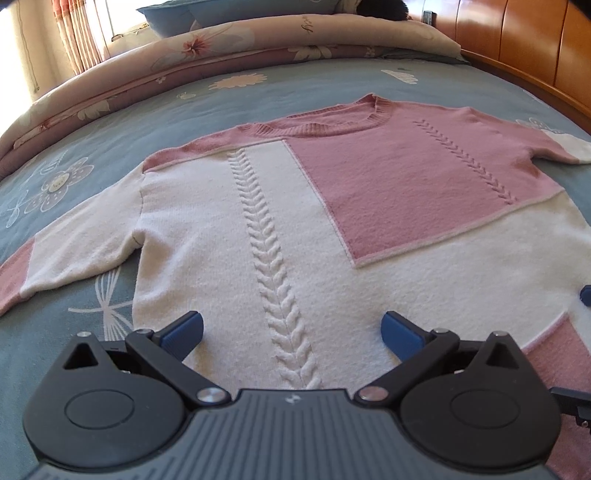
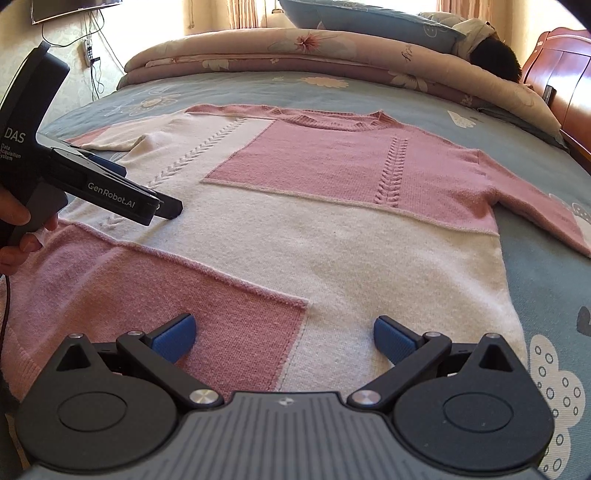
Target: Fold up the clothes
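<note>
Covering most of both frames, the blue flowered bedsheet (image 1: 332,88) carries a pink-and-white sweater (image 1: 295,206) spread flat at centre, neck toward the top, sleeves reaching out to the left and right edges. A rolled floral quilt (image 2: 295,51) and a blue pillow (image 2: 369,18) lie along the top. At the middle left of the right wrist view, a hand (image 2: 14,229) holds the left gripper (image 1: 291,328), its body lettered "DAS" and "GenRobot.AI"; its fingers stand wide apart over the white hem. The right gripper (image 2: 284,334) is likewise spread wide, empty, at bottom centre above the hem.
</note>
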`<state>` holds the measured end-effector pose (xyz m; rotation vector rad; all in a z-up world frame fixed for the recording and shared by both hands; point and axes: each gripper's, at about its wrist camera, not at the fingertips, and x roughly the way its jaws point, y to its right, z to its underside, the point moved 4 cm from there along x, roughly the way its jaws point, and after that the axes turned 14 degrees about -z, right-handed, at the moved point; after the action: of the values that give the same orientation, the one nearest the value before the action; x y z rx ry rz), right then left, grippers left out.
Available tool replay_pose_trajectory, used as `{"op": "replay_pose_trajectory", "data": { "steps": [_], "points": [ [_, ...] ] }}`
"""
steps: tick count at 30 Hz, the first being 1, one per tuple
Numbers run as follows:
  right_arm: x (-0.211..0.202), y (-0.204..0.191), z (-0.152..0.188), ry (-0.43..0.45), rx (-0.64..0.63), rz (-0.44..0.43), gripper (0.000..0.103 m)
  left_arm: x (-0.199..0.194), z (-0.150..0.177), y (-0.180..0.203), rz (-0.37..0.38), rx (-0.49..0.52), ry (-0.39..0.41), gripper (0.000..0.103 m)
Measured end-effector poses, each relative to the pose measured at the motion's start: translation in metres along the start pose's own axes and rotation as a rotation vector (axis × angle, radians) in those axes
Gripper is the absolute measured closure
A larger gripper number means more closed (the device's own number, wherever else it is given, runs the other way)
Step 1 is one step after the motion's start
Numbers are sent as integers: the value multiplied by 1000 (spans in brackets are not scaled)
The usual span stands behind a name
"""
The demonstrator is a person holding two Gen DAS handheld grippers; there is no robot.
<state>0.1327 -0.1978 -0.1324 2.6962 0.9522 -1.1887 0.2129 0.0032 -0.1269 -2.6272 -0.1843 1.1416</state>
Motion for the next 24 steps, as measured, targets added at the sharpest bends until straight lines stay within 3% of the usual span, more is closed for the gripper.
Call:
{"op": "replay_pose_trajectory", "data": {
  "steps": [10,13,16,21,24],
  "points": [
    [0,-1,0,-1,-4,3,0,-1,5,-13,22,-42,-20,1],
    [0,-1,0,-3,-3,4,0,-5,1,-27,16,-46,-15,1],
    [0,-1,0,-4,-3,5,0,-11,-12,-53,53,-111,10,1],
    [0,-1,0,-5,-3,6,0,-7,-34,-131,132,-393,42,1],
    [1,-1,0,-4,-2,7,0,7,-29,-195,154,-660,44,4]
  ]
}}
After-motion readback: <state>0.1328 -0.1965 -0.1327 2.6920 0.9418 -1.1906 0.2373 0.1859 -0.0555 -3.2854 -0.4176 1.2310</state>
